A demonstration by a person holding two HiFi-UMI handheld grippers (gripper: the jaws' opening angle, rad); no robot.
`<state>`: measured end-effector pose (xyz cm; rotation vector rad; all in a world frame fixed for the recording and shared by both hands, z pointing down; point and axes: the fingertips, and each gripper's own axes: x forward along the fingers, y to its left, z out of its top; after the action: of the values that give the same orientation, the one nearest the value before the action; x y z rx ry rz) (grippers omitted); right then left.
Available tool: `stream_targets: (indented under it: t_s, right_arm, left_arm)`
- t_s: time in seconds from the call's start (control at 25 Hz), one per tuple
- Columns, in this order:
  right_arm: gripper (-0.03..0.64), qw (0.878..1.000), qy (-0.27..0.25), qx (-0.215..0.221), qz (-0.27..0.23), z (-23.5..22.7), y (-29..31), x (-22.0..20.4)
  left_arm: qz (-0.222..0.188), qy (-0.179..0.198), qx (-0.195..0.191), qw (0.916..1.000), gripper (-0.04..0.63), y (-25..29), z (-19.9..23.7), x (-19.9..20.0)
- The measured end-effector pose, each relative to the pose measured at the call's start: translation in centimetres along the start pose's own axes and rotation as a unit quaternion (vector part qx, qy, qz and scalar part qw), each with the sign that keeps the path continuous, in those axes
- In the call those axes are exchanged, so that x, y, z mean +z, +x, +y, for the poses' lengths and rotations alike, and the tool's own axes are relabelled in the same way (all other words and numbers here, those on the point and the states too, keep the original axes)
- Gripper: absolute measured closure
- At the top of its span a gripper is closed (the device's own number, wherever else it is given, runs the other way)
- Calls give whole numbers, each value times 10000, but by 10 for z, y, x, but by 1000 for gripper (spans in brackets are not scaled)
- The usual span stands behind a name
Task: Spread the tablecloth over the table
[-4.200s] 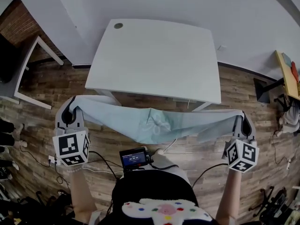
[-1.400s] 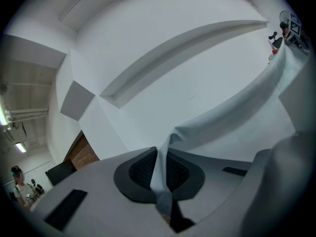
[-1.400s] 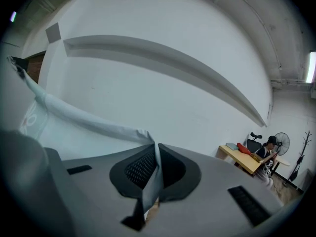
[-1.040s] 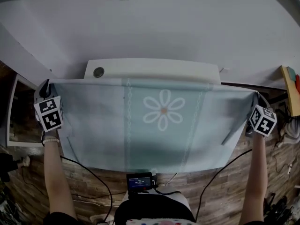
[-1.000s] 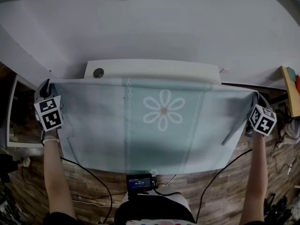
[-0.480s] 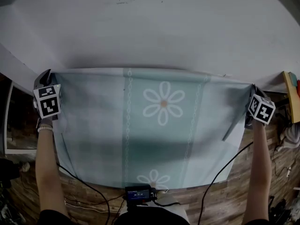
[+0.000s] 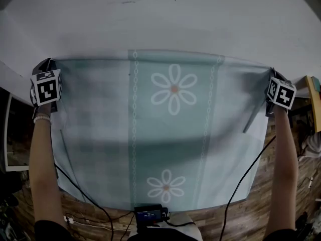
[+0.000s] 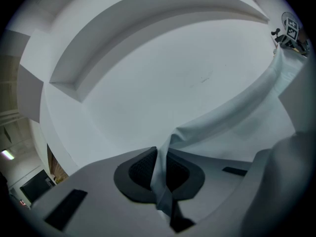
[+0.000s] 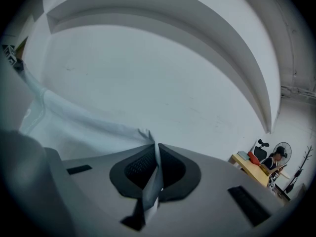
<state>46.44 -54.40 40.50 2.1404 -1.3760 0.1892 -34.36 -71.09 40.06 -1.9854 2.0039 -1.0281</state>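
A pale blue-green tablecloth [image 7: 165, 134] with white daisy prints is stretched flat in front of me in the head view and hides the white table beneath it. My left gripper [image 7: 47, 67] is shut on its far left corner. My right gripper [image 7: 272, 73] is shut on the far right corner. In the left gripper view the cloth [image 8: 163, 186] is pinched between the dark pads of the left gripper [image 8: 162, 174], and its edge runs off toward the right gripper [image 8: 290, 31]. In the right gripper view a cloth corner [image 9: 150, 189] sits between the pads of the right gripper [image 9: 155, 174].
A plain white wall [image 7: 160, 19] stands close behind the cloth's far edge. Wooden floor [image 7: 281, 185] shows at the right, with black cables [image 7: 241, 179] trailing down. A small screen device [image 7: 149, 216] hangs at my waist. A yellow desk edge [image 7: 316, 99] sits at far right.
Both grippers have carried the cloth's far edge forward toward the wall and slightly apart. The cloth now covers the whole tabletop, which still showed a second ago, and a second daisy has come into view.
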Motion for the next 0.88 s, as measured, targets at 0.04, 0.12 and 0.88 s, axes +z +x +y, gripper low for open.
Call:
stream_targets:
  t_s: [0.04, 0.12, 0.88]
  right_arm:
    - [586, 10000, -52, -27, -27, 5, 9, 0]
    - [586, 9998, -144, -76, -95, 10, 16, 5]
    - [586, 9947, -899, 231, 434, 24, 9, -10]
  left_arm:
    - [0, -38, -1, 10000, 581, 12, -5, -5]
    - [-40, -120, 29, 9999, 581, 22, -6, -9]
    - [760, 838, -542, 9921, 581, 5, -21, -13]
